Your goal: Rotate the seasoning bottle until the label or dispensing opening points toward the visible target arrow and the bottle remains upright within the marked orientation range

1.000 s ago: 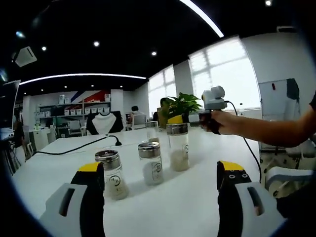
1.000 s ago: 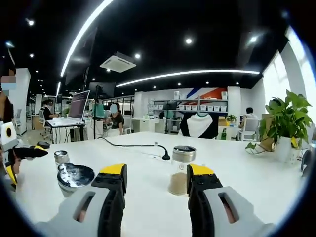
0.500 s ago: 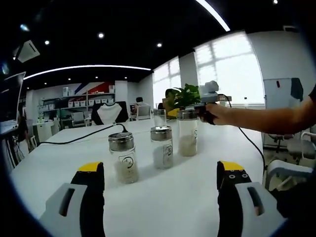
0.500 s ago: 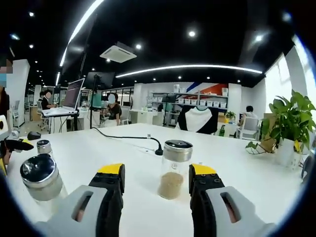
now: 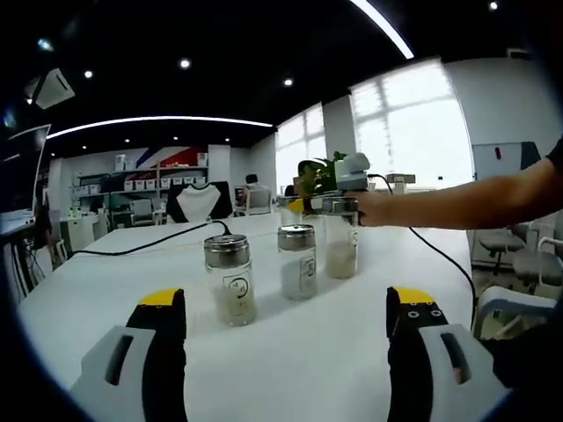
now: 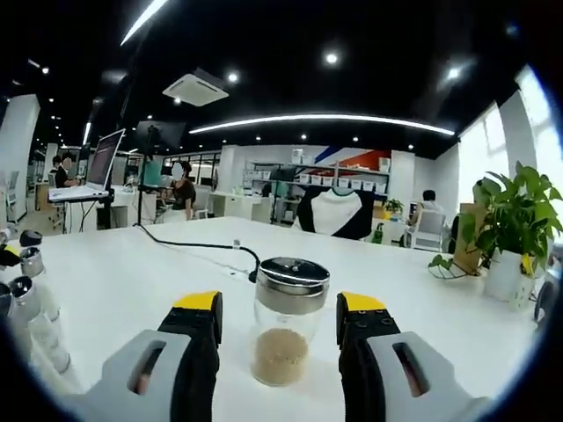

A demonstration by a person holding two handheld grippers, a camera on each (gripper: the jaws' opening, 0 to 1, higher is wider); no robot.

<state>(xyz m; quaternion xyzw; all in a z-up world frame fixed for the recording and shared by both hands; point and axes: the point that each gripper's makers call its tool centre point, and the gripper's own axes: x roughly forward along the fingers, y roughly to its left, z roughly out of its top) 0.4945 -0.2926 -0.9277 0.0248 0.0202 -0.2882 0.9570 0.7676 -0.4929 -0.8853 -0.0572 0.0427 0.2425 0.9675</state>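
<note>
Your right tongs (image 6: pixel 278 321) straddle the seasoning bottle (image 6: pixel 283 321); your left tongs (image 5: pixel 286 321) hang wide apart over the white table (image 5: pixel 290 369).

In the right gripper view the glass bottle, brown granules at its bottom and a metal shaker lid on top, stands upright between your yellow-tipped jaws; they sit close on either side, but you cannot tell whether they touch the glass. A potted plant (image 6: pixel 510 229) stands far right of those tongs, and a black cable (image 6: pixel 198 247) runs across the table beyond the bottle. In the left gripper view three more shaker bottles stand upright ahead of your open jaws: the nearest bottle (image 5: pixel 230 280), the middle bottle (image 5: pixel 297 262), and the far bottle (image 5: pixel 339 236) beside your other hand (image 5: pixel 374 209).
</note>
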